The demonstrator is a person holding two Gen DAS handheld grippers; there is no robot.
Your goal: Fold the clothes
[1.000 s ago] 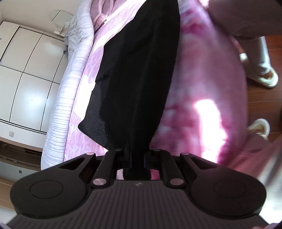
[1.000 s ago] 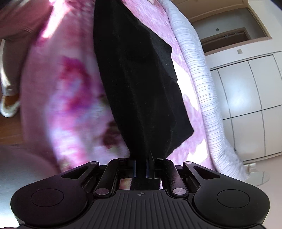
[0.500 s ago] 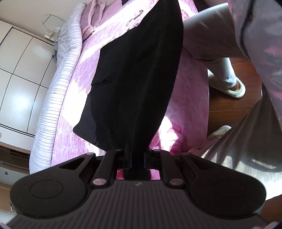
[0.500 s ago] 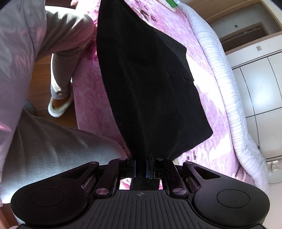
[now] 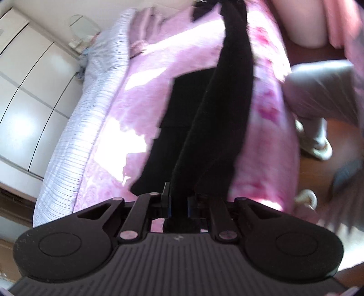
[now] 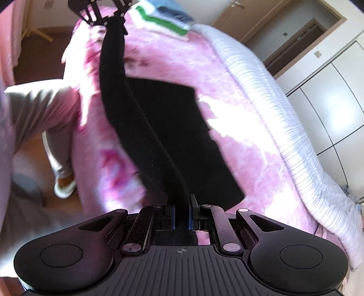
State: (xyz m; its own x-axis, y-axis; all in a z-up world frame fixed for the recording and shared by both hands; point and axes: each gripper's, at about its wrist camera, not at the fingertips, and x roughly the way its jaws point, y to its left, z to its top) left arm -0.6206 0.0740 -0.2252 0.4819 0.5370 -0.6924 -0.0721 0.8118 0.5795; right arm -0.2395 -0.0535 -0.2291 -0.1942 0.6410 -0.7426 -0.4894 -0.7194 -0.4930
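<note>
A black garment [image 5: 227, 109] is stretched taut between my two grippers above a pink bed. My left gripper [image 5: 178, 200] is shut on one end of it, and the cloth runs away to the other gripper [image 5: 218, 3] at the top edge. In the right wrist view, my right gripper [image 6: 181, 213] is shut on the opposite end of the black garment [image 6: 141, 127], which leads up to the left gripper [image 6: 102, 13] at the top. A lower panel of the garment [image 6: 182, 127] hangs down over the pink blanket [image 6: 238, 141].
A white striped duvet [image 5: 77, 127] lies along the far side of the bed, by white wardrobe doors [image 5: 25, 91]. Folded clothes with a green stripe [image 6: 163, 20] sit at the bed's far end. A person's leg and slipper [image 5: 316, 141] stand on the wooden floor.
The garment has been pulled out from a wide hanging sheet into a narrow taut band, folded lengthwise. Both grippers have risen and tilted, each bringing the other into view.
</note>
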